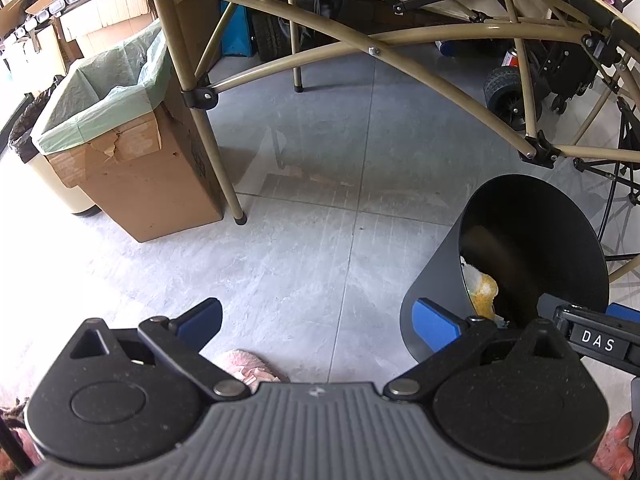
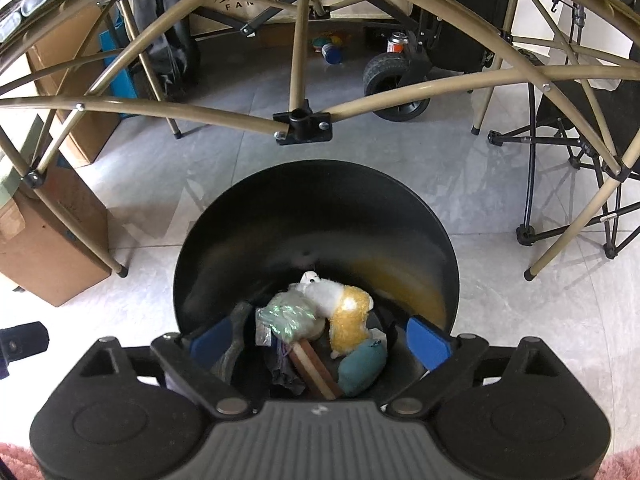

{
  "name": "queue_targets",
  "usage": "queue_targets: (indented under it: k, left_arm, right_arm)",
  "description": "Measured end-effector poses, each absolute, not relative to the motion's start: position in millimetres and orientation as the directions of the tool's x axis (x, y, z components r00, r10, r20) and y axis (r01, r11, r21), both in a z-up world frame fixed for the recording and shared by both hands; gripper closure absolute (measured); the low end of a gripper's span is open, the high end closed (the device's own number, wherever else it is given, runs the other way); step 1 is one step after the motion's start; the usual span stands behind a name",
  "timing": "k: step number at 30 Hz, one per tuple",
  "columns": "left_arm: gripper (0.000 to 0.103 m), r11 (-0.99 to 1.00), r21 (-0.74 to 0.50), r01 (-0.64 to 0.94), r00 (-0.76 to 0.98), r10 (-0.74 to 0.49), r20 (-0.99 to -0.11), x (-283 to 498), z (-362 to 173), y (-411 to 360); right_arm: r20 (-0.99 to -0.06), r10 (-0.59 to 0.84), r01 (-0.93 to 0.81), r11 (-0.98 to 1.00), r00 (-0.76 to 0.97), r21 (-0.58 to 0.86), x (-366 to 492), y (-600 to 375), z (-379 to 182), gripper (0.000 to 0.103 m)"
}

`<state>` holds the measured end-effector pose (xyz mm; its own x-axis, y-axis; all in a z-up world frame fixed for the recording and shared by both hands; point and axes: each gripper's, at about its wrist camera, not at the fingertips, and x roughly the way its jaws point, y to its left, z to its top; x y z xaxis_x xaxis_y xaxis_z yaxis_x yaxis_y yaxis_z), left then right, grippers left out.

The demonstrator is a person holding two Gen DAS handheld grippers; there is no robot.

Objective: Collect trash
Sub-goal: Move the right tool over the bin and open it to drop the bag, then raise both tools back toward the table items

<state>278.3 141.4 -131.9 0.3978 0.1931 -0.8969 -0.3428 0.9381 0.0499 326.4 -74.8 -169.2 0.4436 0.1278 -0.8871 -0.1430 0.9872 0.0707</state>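
Note:
A black round bin (image 2: 316,216) stands on the floor under my right gripper (image 2: 320,340), which is open and empty right over its mouth. Inside lie a white-and-yellow plush toy (image 2: 348,312), a crumpled clear wrapper (image 2: 288,316), a teal soft item (image 2: 362,366), a wooden stick (image 2: 314,368) and dark scraps. In the left wrist view the bin (image 1: 536,248) is at the right. My left gripper (image 1: 320,320) is open and empty above bare floor, left of the bin. A pink fuzzy slipper (image 1: 250,366) shows just below it.
A cardboard box lined with a green bag (image 1: 120,148) stands at the left beside a cream bin (image 1: 60,188). A tan folding table frame (image 1: 360,40) arches overhead, its legs on the floor. A wheeled cart (image 2: 394,80) and a black folding chair (image 2: 580,168) stand behind.

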Motion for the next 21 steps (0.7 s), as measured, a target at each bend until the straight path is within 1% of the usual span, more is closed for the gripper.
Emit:
queue_targets:
  k: [2, 6, 8, 21]
  left_arm:
    - [0.000, 0.939, 0.050, -0.342, 0.398, 0.193, -0.897, 278.1, -132.0, 141.1]
    - [0.000, 0.939, 0.051, -0.342, 0.398, 0.193, -0.897, 278.1, -131.8, 140.9]
    - [0.000, 0.939, 0.051, -0.341, 0.399, 0.193, -0.896, 278.3, -132.0, 140.9]
    - [0.000, 0.941, 0.051, -0.334, 0.406, 0.193, -0.893, 277.8, -131.5, 138.8]
  right_arm:
    - [-0.886, 0.127, -0.141, 0.987, 0.445, 0.071, 327.1, -75.0, -169.1, 0.004]
    - [-0.886, 0.130, -0.146, 0.987, 0.446, 0.071, 327.4, -74.8, -169.1, 0.003]
    - [-0.886, 0.130, -0.149, 0.986, 0.446, 0.070, 327.7, -74.5, -169.1, 0.001]
    - [-0.879, 0.144, -0.160, 0.984, 0.454, 0.078, 325.7, -75.7, -166.9, 0.000]
